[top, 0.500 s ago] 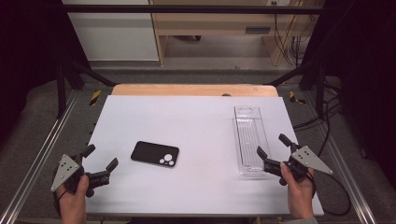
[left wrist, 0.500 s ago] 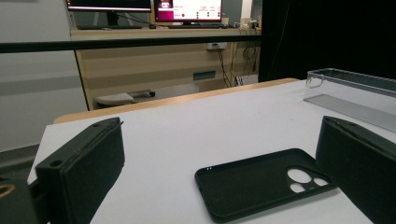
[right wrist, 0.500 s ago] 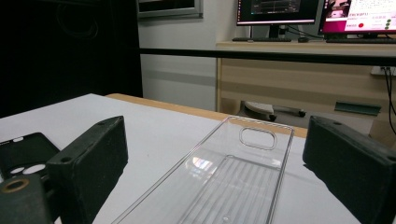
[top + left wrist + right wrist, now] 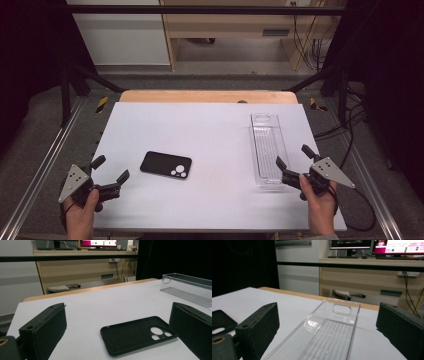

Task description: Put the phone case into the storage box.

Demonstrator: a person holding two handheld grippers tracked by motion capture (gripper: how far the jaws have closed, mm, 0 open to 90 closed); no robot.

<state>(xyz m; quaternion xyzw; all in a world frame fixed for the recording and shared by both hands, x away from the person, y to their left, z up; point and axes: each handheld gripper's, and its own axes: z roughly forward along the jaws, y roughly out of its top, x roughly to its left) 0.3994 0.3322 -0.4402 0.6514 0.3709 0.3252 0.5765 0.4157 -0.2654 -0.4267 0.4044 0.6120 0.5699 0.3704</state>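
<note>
Phone case (image 4: 166,165) left of clear tray (image 4: 269,150)

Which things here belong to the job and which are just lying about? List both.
In the job:
- black phone case, ahead of the open left gripper
- clear tray, its near end between the open right gripper jaws, not gripped

Lying about:
- monitors on the desk behind
- cables on the floor
</note>
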